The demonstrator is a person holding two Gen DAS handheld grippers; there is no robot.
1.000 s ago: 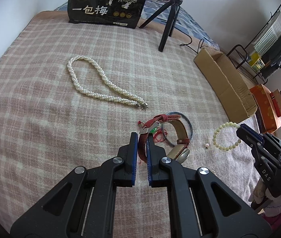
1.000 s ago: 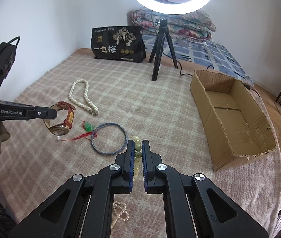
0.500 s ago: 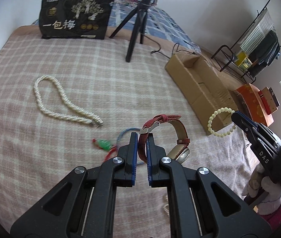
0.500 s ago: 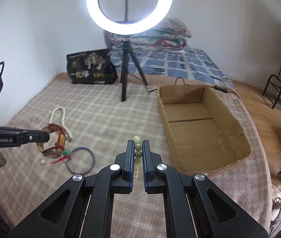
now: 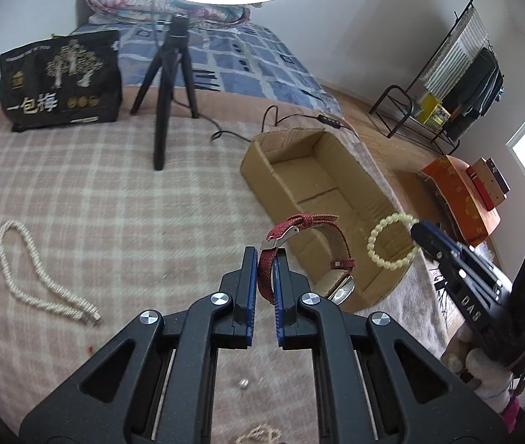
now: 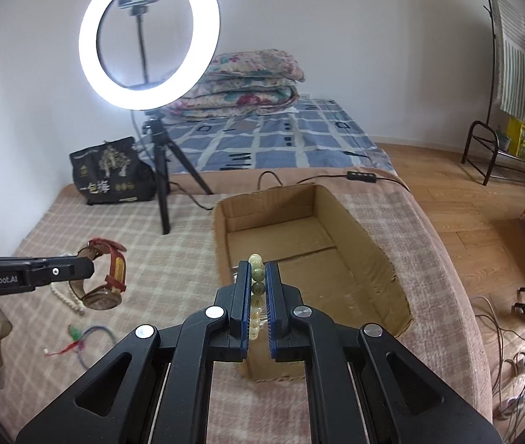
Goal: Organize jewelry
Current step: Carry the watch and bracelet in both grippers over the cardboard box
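My left gripper (image 5: pixel 264 255) is shut on the strap of a red-strapped wristwatch (image 5: pixel 314 255), held in the air near the front left corner of an open cardboard box (image 5: pixel 314 181). My right gripper (image 6: pixel 258 272) is shut on a pale green bead bracelet (image 6: pixel 257 281), hanging over the box's near end (image 6: pixel 310 288). From the left wrist view the bracelet (image 5: pixel 392 240) dangles from the right gripper (image 5: pixel 420 231). The watch (image 6: pixel 105 281) shows at the left gripper's tip (image 6: pixel 90 268). A white pearl necklace (image 5: pixel 29 277) lies on the plaid blanket.
A blue bangle with a red cord and green charm (image 6: pixel 88 340) lies on the blanket (image 5: pixel 96 203). A ring light on a tripod (image 6: pixel 159 185) and a black bag (image 5: pixel 60 77) stand at the back. A small loose bead (image 5: pixel 243 382) lies near me.
Both grippers have lifted and carried their items rightward over the blanket to the cardboard box. The watch and the bracelet stay gripped. The bangle and necklace are left behind.
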